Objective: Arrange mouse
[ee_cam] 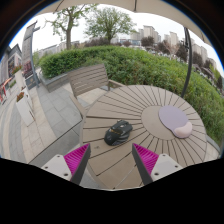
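Observation:
A dark grey computer mouse lies on a round wooden slatted table, just ahead of my fingers and between their lines. A pale oval mouse pad lies on the table to the right of the mouse. My gripper is open and empty, its pink pads spread wide above the table's near edge. Nothing is between the fingers.
A wooden bench stands beyond the table's left side. A green hedge runs behind it. Paved ground lies to the left of the table. A dark pole rises at the right.

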`<act>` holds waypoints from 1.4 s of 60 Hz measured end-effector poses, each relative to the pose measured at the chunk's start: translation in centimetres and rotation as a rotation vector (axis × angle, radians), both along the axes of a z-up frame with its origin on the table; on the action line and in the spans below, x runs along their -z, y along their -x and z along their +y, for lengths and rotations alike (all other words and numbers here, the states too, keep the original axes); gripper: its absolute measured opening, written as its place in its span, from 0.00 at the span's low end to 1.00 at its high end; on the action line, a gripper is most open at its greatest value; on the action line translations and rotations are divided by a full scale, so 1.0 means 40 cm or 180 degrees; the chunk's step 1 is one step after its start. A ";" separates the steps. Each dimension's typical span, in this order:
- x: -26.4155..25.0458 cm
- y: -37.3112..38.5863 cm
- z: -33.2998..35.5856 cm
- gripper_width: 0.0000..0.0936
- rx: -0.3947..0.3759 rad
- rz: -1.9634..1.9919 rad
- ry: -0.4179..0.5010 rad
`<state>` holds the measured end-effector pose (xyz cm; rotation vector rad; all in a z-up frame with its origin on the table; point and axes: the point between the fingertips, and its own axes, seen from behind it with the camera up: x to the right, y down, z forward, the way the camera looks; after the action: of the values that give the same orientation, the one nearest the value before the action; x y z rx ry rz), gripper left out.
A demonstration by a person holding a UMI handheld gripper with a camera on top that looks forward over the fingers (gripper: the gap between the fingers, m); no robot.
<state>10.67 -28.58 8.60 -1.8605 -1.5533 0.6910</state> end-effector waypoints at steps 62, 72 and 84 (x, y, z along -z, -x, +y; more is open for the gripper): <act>0.241 0.384 0.061 0.92 0.0251 -0.0087 0.0143; 0.245 0.413 0.050 0.92 0.0207 -0.0124 0.0157; 0.262 0.425 0.046 0.76 0.0110 -0.0217 0.0062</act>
<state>-6.35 -26.75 -1.88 -1.9390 -1.5584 0.6355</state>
